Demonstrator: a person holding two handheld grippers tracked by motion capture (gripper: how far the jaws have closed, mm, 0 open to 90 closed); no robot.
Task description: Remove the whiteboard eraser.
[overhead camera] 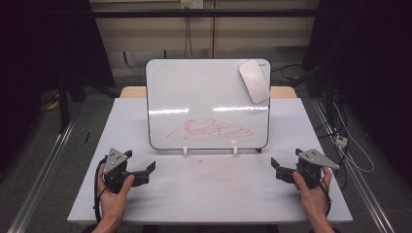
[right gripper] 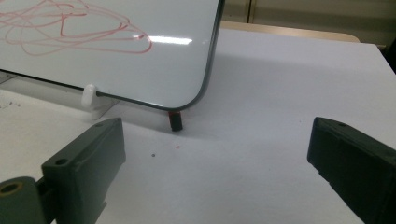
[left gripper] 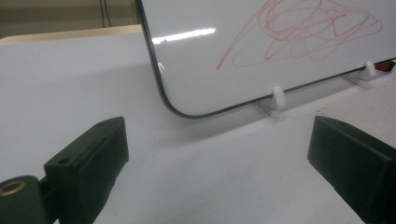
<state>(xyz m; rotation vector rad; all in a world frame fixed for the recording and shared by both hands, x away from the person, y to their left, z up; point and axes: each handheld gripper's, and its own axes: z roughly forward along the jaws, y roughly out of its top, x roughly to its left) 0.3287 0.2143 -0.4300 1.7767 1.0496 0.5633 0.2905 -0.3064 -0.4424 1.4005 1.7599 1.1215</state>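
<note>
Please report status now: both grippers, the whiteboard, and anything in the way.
Left gripper open, right gripper open, both empty. Whiteboard upright, red scribble, eraser top right. Marker under its corner.

No readable text — whiteboard (overhead camera: 194,97) bears red scribble (overhead camera: 209,129) only.

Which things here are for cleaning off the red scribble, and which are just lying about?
Probably for the job:
whiteboard
red scribble
eraser stuck on the board
left gripper and right gripper, both open

Just lying about:
marker behind the board's corner
white plug on the floor
</note>
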